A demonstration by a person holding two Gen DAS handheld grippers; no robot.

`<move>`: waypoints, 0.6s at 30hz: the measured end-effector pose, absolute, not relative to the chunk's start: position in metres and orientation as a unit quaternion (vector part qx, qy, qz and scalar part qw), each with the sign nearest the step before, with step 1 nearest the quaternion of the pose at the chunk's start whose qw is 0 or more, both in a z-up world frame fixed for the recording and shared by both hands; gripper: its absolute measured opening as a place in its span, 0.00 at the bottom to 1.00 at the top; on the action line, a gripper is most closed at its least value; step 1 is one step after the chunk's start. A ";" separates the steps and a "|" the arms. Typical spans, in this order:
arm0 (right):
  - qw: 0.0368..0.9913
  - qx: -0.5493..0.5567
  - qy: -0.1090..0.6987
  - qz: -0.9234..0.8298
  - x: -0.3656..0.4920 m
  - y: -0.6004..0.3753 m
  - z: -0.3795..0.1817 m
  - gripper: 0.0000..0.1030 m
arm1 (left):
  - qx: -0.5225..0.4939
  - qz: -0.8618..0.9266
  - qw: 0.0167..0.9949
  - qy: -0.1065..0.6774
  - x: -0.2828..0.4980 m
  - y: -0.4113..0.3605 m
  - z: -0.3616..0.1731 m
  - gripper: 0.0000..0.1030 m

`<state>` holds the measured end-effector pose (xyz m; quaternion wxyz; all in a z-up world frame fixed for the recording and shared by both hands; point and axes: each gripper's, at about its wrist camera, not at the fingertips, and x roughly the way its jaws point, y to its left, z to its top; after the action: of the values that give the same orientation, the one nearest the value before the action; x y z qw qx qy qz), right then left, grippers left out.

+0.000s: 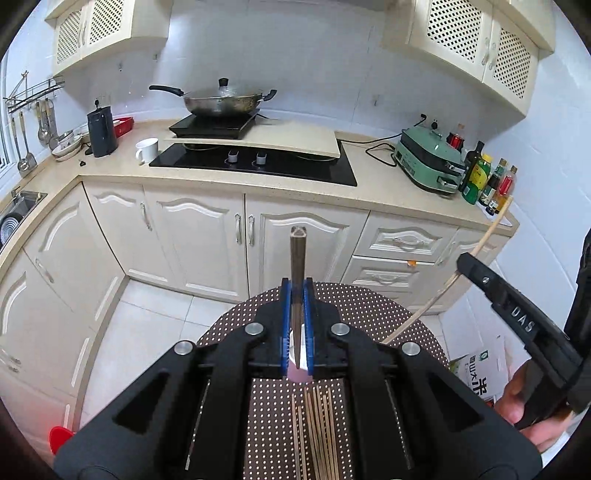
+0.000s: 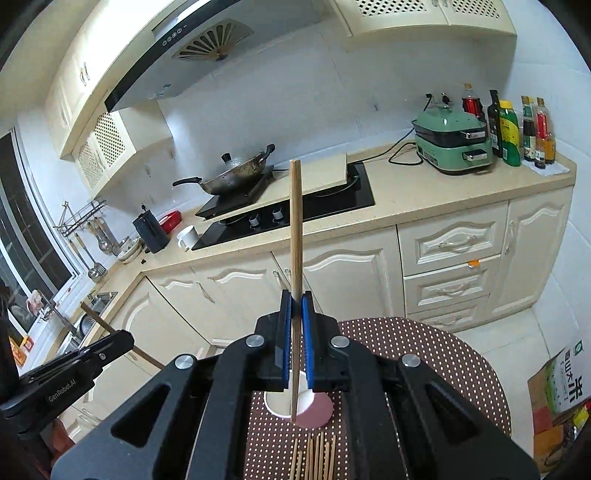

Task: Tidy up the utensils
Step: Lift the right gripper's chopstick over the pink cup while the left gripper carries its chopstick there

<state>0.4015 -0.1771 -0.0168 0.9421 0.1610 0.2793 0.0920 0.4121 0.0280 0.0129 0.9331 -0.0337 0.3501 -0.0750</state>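
My left gripper [image 1: 297, 295] pinches a dark metal chopstick [image 1: 296, 258], my right gripper [image 2: 296, 314] a pale bamboo one [image 2: 295, 229], both raised over the pink-and-white cup [image 2: 314, 410] for dropping in.

A home kitchen. Cream cabinets [image 1: 192, 236] with lattice-front upper cupboards [image 1: 476, 33] run round an L-shaped stone countertop [image 1: 369, 188]. A lidded wok [image 1: 225, 99] sits on an induction plate above a black glass hob [image 1: 258, 166], under a range hood [image 2: 177, 48]. Sauce bottles [image 2: 517, 129], hanging ladles [image 1: 22, 144] and what looks like a sink [image 1: 18, 214] complete it.
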 end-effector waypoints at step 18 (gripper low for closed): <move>0.913 0.140 0.372 0.094 0.470 -0.145 -0.088 0.04 | -0.039 -0.073 0.892 0.445 0.488 0.013 -0.062 0.06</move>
<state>0.4698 -0.1452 -0.0885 0.9129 0.1397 0.3720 0.0938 0.4876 0.0125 -0.0622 0.8919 -0.0386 0.4445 -0.0730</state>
